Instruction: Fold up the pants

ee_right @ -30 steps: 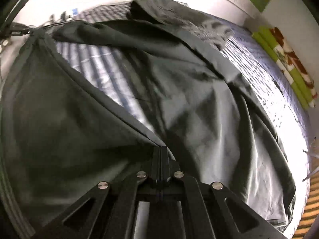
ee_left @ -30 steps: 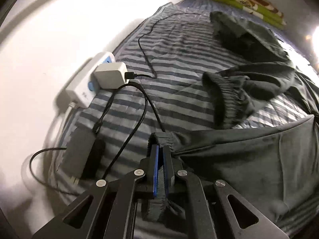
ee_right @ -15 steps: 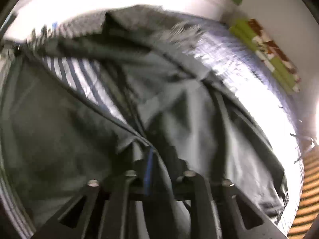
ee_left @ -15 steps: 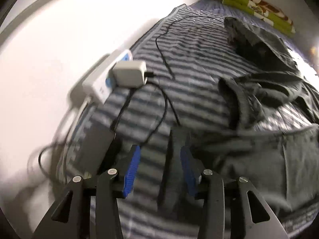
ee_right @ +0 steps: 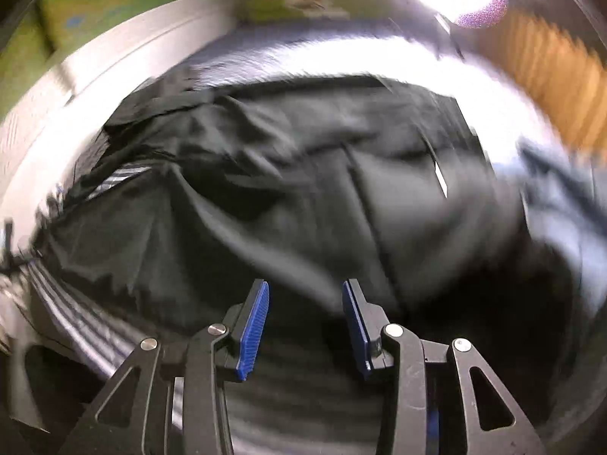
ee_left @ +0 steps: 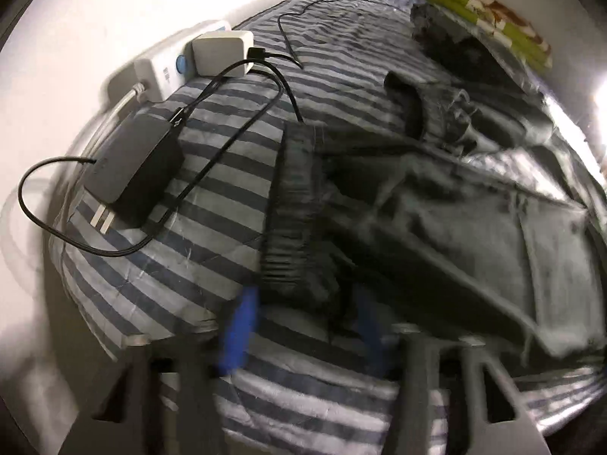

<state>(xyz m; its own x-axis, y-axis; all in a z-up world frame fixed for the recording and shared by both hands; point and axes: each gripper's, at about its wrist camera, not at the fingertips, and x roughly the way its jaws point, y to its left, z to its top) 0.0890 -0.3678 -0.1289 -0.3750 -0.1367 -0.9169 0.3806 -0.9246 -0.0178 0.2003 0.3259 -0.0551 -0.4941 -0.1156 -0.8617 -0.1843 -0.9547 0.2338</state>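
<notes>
Left tongs [ee_left: 303, 337]: jaws apart and closing. The pants' waistband [ee_left: 292, 204] runs straight ahead of the tips, its near end lying between the blue pads [ee_left: 239, 333]; blur hides whether either pad touches it, but nothing is pinched. Right tongs [ee_right: 305, 326]: jaws parted and opening, nothing between them, only dark cloth below.

Location: the pants [ee_right: 303, 189] lie spread on the striped bedcover [ee_left: 159, 258], ahead of and beneath both tongs. In the left view they fill the ground ahead and to the right of the tips; a loose leg [ee_left: 447, 121] lies further ahead, rumpled.

Orientation: the waistband's long axis runs away from the left tongs, nearly in line with the jaws. The garment's own long axis appears to run off to the right of those tongs, waist end nearest them. Leg ends cannot be placed; the right view is heavily smeared.

Risks:
- Black cable [ee_left: 212, 159] and charger brick [ee_left: 132, 167] lie just left of the waistband. A grab straying left could hook the cable and drag the power strip [ee_left: 167, 72].
- The closing left jaws may catch only one layer of the band, so the fold lifts skewed.
- The far leg is bunched; folding over it unsmoothed would trap creases.
</notes>
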